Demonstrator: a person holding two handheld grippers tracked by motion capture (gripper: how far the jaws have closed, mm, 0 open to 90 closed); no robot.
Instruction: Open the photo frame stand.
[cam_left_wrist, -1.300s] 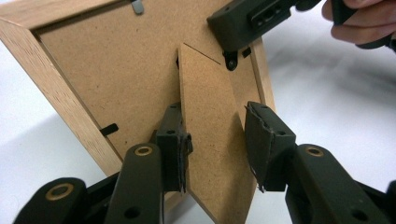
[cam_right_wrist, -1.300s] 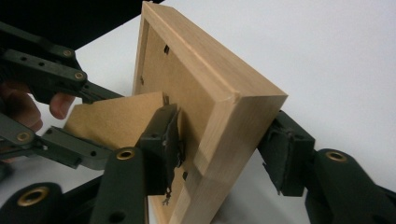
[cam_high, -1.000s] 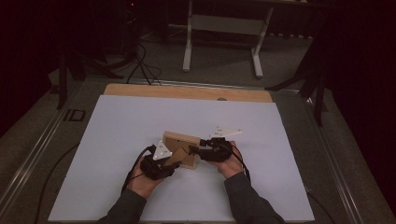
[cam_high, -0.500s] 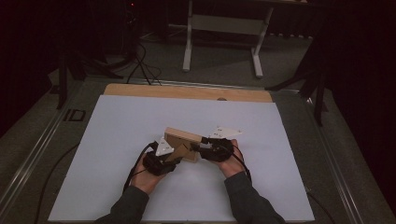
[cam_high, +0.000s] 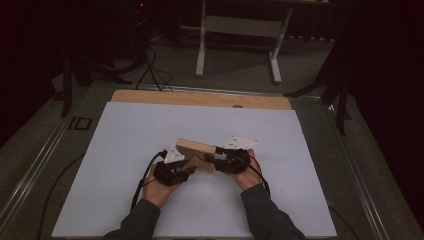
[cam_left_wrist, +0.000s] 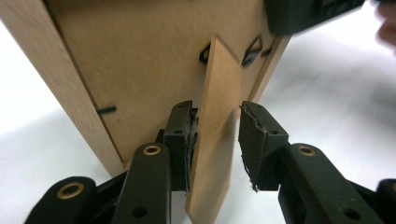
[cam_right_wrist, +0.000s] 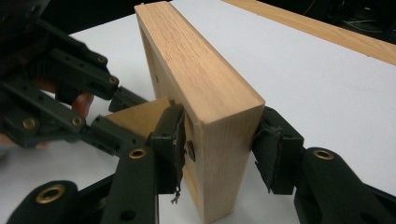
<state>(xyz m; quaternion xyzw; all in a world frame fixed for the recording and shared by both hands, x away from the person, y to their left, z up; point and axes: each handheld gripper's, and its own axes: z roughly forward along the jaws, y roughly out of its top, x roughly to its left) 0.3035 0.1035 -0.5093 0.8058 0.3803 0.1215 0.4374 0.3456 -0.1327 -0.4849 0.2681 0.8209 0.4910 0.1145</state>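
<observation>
- Wooden block (cam_high: 196, 151): stands on edge on the white counter (cam_high: 125, 150), between the two hands.
- Right hand-held gripper (cam_right_wrist: 219, 154): clamps the block's end, a pad on each face.
- Left hand-held gripper (cam_left_wrist: 215, 140): straddles a thin wooden slat (cam_left_wrist: 219, 116) projecting from the block; one pad touches it, the other stands clear.

One wooden box (cam_high: 195, 154) stands on the bench (cam_high: 125, 145), and everything else is counted from it. One thin wooden slat (cam_left_wrist: 215, 135) juts from its face. Two grippers meet at the box: the left gripper (cam_high: 185, 167) at its near left, the right gripper (cam_high: 216, 159) at its right end. Two hands hold them.
</observation>
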